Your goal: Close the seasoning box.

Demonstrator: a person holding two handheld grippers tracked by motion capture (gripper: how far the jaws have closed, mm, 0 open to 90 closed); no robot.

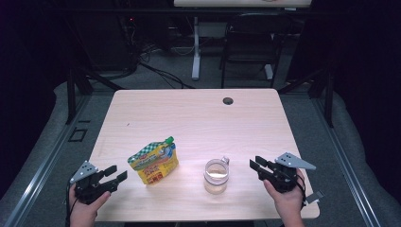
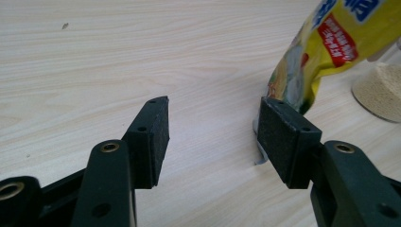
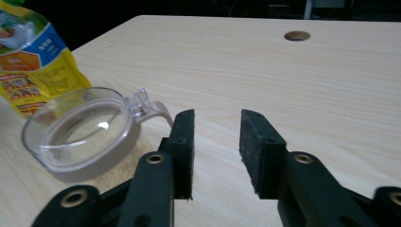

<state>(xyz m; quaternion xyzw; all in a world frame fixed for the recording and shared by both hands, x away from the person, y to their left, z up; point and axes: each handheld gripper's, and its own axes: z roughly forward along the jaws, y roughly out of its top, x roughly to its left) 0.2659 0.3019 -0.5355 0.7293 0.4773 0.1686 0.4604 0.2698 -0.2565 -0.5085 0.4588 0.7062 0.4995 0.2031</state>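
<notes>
A yellow pouch (image 1: 153,162) with a green checked top stands on the wooden table (image 1: 198,118), left of centre near the front. Right of it sits a clear plastic jar (image 1: 217,175) with a flip lid and pale granules inside. My left gripper (image 1: 116,174) rests at the front left, open and empty, its jaws just short of the pouch (image 2: 331,47). My right gripper (image 1: 256,166) is at the front right, open and empty, with the jar (image 3: 82,135) a little to its left. The pouch (image 3: 33,66) stands behind the jar in the right gripper view.
A round cable hole (image 1: 228,100) lies near the table's far edge. Beyond the table stand a black chair (image 1: 250,42) and a white desk leg (image 1: 196,47). Metal rails run along both sides of the floor.
</notes>
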